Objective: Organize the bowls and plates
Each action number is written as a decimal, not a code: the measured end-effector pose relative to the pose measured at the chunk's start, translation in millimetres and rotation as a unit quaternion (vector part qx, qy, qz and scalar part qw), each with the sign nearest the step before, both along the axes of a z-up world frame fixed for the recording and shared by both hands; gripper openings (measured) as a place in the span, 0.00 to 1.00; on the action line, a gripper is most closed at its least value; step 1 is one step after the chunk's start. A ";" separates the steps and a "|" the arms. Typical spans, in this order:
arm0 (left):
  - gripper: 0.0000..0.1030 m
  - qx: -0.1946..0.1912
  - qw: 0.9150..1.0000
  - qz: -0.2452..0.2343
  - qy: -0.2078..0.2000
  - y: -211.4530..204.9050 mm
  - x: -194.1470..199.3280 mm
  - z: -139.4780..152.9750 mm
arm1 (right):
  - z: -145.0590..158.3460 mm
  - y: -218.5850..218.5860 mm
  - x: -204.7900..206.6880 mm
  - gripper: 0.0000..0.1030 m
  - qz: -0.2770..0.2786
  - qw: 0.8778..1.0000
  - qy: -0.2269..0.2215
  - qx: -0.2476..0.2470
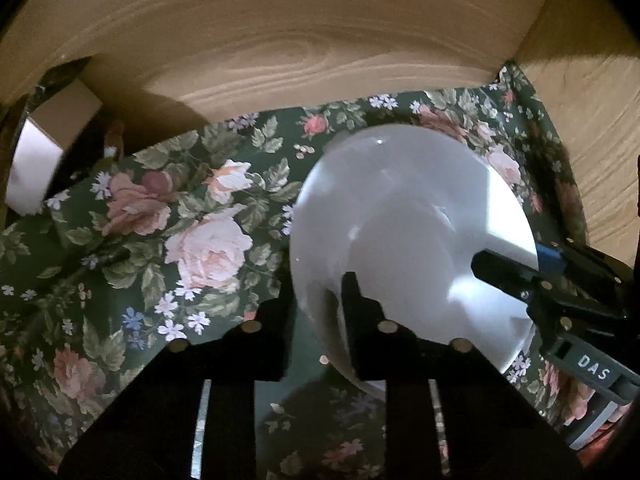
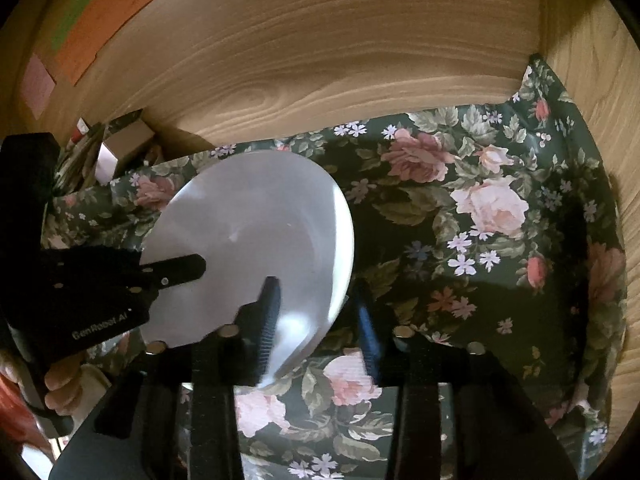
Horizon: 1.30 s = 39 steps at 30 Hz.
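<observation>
A white plate point(image 1: 412, 216) hangs tilted over the floral shelf liner point(image 1: 180, 240) inside a wooden cabinet. My left gripper point(image 1: 320, 312) is shut on the plate's near rim, with one finger on its face and the other beneath. My right gripper point(image 1: 520, 276) clamps the rim from the right, and its blue pad shows behind the edge. In the right wrist view the plate point(image 2: 256, 232) sits left of centre. There my right gripper point(image 2: 318, 320) pinches the lower right rim and my left gripper point(image 2: 176, 270) reaches in from the left. A hand point(image 2: 60, 384) holds that left gripper.
A small pale box point(image 1: 44, 152) stands at the back left corner, also seen as the box point(image 2: 120, 148). The wooden back wall point(image 1: 320, 40) and right side wall point(image 1: 592, 120) close the shelf in. Coloured paper notes point(image 2: 100, 20) are stuck at upper left.
</observation>
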State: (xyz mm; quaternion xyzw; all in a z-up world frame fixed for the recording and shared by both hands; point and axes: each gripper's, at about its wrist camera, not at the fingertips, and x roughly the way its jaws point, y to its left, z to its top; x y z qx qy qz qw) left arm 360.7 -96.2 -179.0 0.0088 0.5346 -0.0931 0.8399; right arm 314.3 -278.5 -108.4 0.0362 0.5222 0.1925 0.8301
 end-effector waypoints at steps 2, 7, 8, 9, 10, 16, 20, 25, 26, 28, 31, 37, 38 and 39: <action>0.15 0.001 1.000 -0.004 -0.002 -2.4 -0.5 -0.1 | 2.9 3.4 -0.2 0.24 -0.002 1.000 -0.007 -0.009; 0.15 0.011 1.000 0.000 -0.005 -2.9 -3.4 1.6 | 12.9 2.9 -3.6 0.24 -0.005 1.000 -0.016 0.000; 0.15 0.009 1.000 0.001 -0.005 -2.8 -3.6 2.4 | 15.6 3.0 -5.0 0.24 -0.005 1.000 -0.018 0.002; 0.15 0.005 1.000 0.003 -0.006 -1.0 -5.4 4.5 | 17.7 3.2 -6.3 0.24 -0.005 1.000 -0.020 0.003; 0.15 0.002 1.000 0.004 -0.007 0.4 -7.6 6.9 | 20.1 3.8 -8.6 0.24 -0.005 1.000 -0.023 0.003; 0.15 0.013 0.999 0.001 -0.039 3.7 -24.8 27.2 | 38.4 9.2 -22.7 0.24 -0.001 0.999 -0.048 0.006; 0.15 0.009 0.998 0.004 -0.054 9.1 -38.3 42.5 | 52.6 12.3 -33.0 0.24 0.001 0.998 -0.064 0.012; 0.15 0.015 0.997 0.005 -0.072 15.9 -59.0 59.8 | 70.6 18.6 -49.5 0.24 0.008 0.996 -0.085 0.016; 0.15 0.014 0.997 0.006 -0.074 17.9 -63.6 63.0 | 74.4 20.4 -53.6 0.24 0.010 0.996 -0.089 0.016; 0.16 0.012 0.997 0.009 -0.079 21.1 -72.1 68.4 | 79.7 24.6 -60.3 0.24 0.013 0.995 -0.096 0.017; 0.16 0.012 0.996 0.014 -0.090 28.4 -87.4 76.8 | 87.7 31.4 -72.0 0.24 0.020 0.994 -0.108 0.016; 0.16 0.008 0.994 0.026 -0.101 40.0 -114.8 87.0 | 97.5 43.6 -93.5 0.24 0.032 0.992 -0.121 0.021; 0.16 0.008 0.994 0.028 -0.104 42.8 -119.9 88.7 | 98.6 46.0 -96.5 0.24 0.035 0.992 -0.122 0.021; 0.16 0.007 0.994 0.030 -0.106 45.2 -124.2 90.0 | 99.9 48.9 -100.2 0.24 0.037 0.991 -0.125 0.021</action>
